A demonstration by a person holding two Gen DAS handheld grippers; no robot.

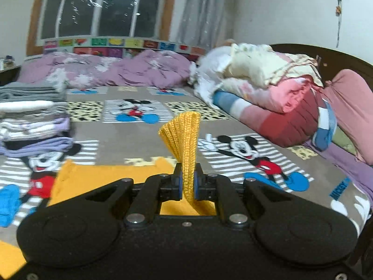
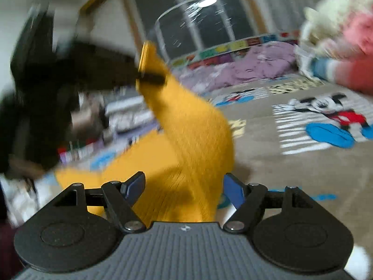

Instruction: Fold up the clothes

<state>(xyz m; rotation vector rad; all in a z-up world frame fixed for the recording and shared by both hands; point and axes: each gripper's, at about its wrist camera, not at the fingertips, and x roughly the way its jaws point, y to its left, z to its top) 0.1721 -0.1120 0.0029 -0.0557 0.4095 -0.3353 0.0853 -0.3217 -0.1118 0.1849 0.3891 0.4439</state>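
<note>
My left gripper (image 1: 187, 184), raised over the bed (image 1: 130, 137), pinches the yellow garment's (image 1: 186, 140) ribbed edge in closed jaws; right gripper (image 2: 183, 186) level, jaws spread wide, gripping nothing.

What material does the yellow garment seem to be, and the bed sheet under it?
Yellow garment: probably knitted yarn, matte; ribbed stitch rows show where the left gripper pinches it. Bed sheet: likely thin printed woven cloth, matte, lying flat with cartoon prints.

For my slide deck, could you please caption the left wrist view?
Left gripper shut on a lifted yellow garment above the cartoon bedsheet.
</note>
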